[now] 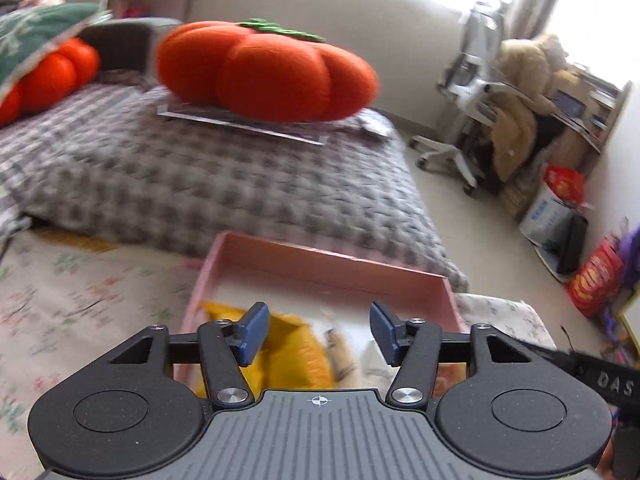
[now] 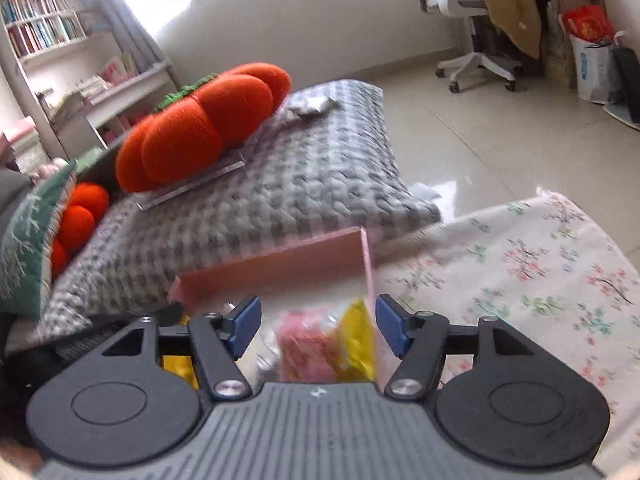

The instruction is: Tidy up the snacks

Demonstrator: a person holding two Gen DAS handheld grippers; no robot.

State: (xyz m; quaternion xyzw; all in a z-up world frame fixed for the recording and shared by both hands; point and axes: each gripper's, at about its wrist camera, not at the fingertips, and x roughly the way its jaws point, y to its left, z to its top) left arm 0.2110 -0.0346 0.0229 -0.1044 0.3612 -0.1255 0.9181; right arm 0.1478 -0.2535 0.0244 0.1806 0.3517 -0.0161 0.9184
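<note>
A shallow pink box (image 1: 320, 260) lies on a floral cloth (image 1: 80, 300) and holds snack packets. In the left wrist view a yellow packet (image 1: 296, 352) and a tan snack (image 1: 344, 354) lie in it, under my open, empty left gripper (image 1: 318, 330). In the right wrist view the pink box (image 2: 280, 264) holds a pink packet (image 2: 306, 350) and a yellow packet (image 2: 356, 340). My right gripper (image 2: 316, 326) is open and empty just above them. The packets are blurred.
A grey knitted blanket (image 1: 220, 184) lies behind the box with an orange pumpkin cushion (image 1: 264, 72) on a clear board. A white office chair (image 1: 468, 92), bags (image 1: 556, 204) and a desk stand at the right. Bookshelves (image 2: 44, 28) show in the right wrist view.
</note>
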